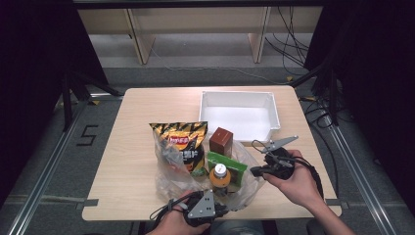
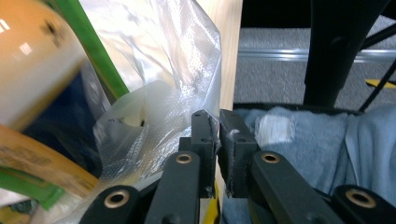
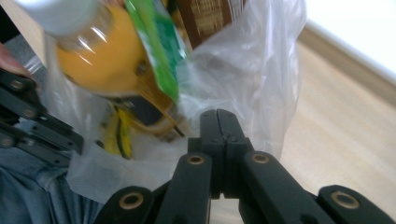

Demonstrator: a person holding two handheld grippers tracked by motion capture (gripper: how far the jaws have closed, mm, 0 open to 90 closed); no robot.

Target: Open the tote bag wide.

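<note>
Near the front edge of the table (image 1: 132,147), left of its middle, the left gripper (image 1: 221,209) pinches the clear plastic bag (image 1: 169,178) by its near rim; in the left gripper view the jaws press a fold of the film (image 2: 217,135) between them. The bag lies open across the front middle of the table. On its left side a chip packet (image 1: 183,147) stands upright. To the right of that a brown box (image 1: 220,141) stands at the bag's far side, a green packet (image 1: 226,165) lies in front of it, and an orange drink bottle (image 1: 220,177) with a white cap rests closest to the front edge. At the bag's right side the right gripper (image 1: 254,171) has its jaws pressed together; whether they catch the film (image 3: 243,79) is not clear. A white tray (image 1: 240,97) sits at the table's far right corner, well apart from the bag
</note>
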